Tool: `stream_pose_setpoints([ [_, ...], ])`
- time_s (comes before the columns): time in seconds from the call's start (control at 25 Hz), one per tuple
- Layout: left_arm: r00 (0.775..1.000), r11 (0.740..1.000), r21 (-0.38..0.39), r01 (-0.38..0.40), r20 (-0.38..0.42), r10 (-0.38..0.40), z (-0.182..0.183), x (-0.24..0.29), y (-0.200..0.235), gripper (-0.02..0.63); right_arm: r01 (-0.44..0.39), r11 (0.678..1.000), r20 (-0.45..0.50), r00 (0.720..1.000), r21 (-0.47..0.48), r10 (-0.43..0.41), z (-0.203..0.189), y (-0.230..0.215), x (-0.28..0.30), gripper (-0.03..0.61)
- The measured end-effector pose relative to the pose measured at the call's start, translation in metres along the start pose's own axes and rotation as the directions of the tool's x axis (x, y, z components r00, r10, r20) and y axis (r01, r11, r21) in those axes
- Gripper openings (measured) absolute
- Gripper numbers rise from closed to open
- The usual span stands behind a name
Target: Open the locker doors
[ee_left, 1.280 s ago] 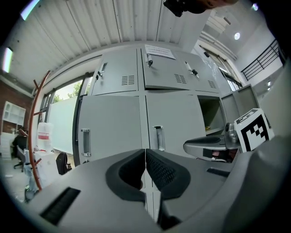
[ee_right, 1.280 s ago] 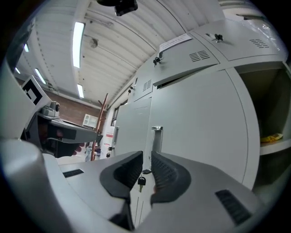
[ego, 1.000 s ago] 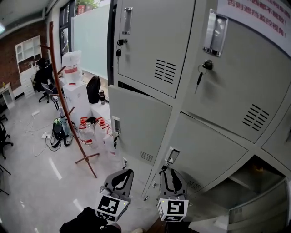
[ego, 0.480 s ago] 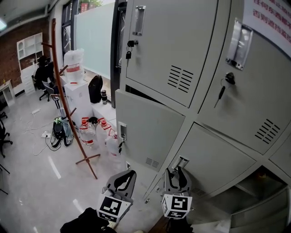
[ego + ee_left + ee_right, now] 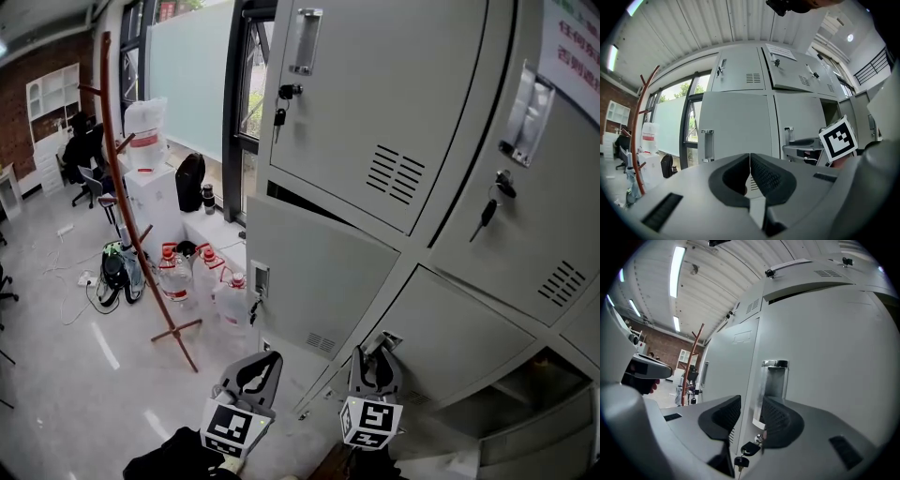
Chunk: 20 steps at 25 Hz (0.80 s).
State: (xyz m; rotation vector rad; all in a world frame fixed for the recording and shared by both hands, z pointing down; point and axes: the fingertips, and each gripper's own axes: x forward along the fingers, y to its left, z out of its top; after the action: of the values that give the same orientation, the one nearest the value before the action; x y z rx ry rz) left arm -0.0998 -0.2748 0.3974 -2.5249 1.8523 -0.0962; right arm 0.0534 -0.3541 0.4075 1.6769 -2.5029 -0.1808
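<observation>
Grey locker bank (image 5: 375,112) fills the frame's right, most doors shut, one compartment (image 5: 548,375) open at lower right; bottom centre, right tongs (image 5: 378,352), jaws apart and just narrowing, straddle a lower door's chrome handle (image 5: 774,380), not yet pinched; left tongs (image 5: 262,364) closed, empty.

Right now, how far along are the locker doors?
Done: the bottom-right locker stands open. In hand: the right claw, jaws just closing, straddles the next door's handle, not gripping yet. Left to do: that door and the upper doors.

Grey L gripper (image 5: 263,363), R gripper (image 5: 375,352), b&w marker cubes (image 5: 232,427).
</observation>
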Motion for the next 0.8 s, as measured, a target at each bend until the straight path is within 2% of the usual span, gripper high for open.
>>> stream_pose_setpoints([
  [0.16,0.999,0.999,0.000,0.034,0.003,-0.034,0.000,0.004,0.005,0.025,0.047,0.999,-0.010,0.999,-0.005,-0.047,0.000,0.000,-0.002,0.132],
  [0.44,0.990,0.990,0.010,0.139,0.013,-0.139,0.003,0.008,0.004,0.025,0.120,0.993,-0.023,0.992,-0.010,-0.120,0.001,0.010,-0.016,0.132],
  [0.8,0.955,0.956,0.026,0.293,0.032,-0.294,0.004,0.004,0.001,0.025,0.243,0.970,-0.039,0.969,-0.011,-0.243,0.001,0.027,-0.048,0.137],
])
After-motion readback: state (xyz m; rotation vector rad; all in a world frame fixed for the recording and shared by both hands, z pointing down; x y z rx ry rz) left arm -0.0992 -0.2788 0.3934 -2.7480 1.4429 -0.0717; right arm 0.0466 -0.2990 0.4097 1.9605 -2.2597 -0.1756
